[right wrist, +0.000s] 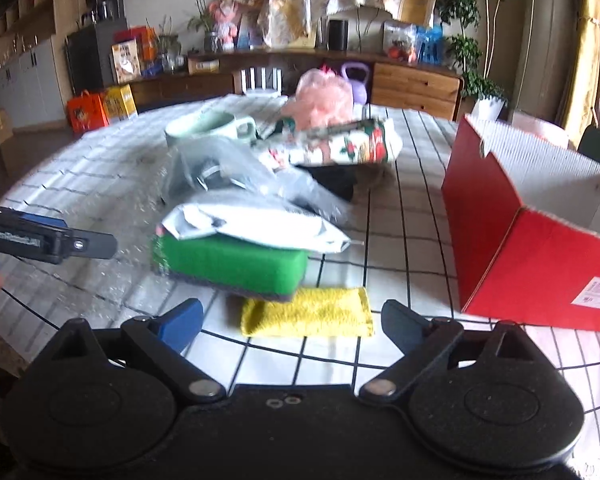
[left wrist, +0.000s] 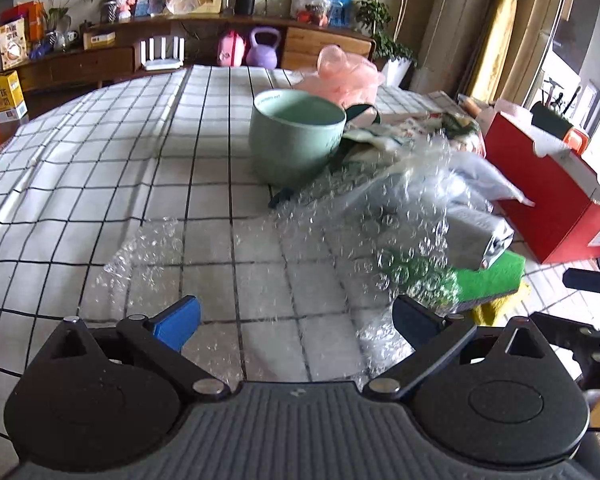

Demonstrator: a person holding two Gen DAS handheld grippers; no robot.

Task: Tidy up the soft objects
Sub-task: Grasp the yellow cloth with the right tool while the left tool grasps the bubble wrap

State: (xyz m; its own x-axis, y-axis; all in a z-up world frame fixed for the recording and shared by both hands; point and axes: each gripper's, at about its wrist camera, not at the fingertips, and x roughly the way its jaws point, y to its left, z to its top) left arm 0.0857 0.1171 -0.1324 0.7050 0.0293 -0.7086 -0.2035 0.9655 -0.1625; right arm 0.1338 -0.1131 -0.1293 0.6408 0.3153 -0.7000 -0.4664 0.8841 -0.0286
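Left wrist view: your left gripper (left wrist: 296,320) hangs over the checked tablecloth (left wrist: 100,168) with its jaws spread wide and nothing clamped; the sheet of bubble wrap (left wrist: 260,256) lies flat under and between the fingers.
Right wrist view: your right gripper (right wrist: 292,320) also stands wide open and empty, with the yellow cloth (right wrist: 306,312) on the table just ahead, between the fingers.
Soft pile: the green sponge (right wrist: 232,264) sits behind the yellow cloth, overlapping its far edge, with a white plastic packet (right wrist: 256,228) resting on top.
Further back: you see a printed fabric piece (right wrist: 332,148) and a pink mesh puff (right wrist: 320,100) behind it.
Mug: the pale green mug (left wrist: 292,136) stands upright beside the pile, touching the bubble wrap's far end.
Box: the red cardboard box (right wrist: 540,248) stands open on your right, apart from the pile.
Other gripper: your left gripper's finger shows at the left edge of the right wrist view, over the bubble wrap.
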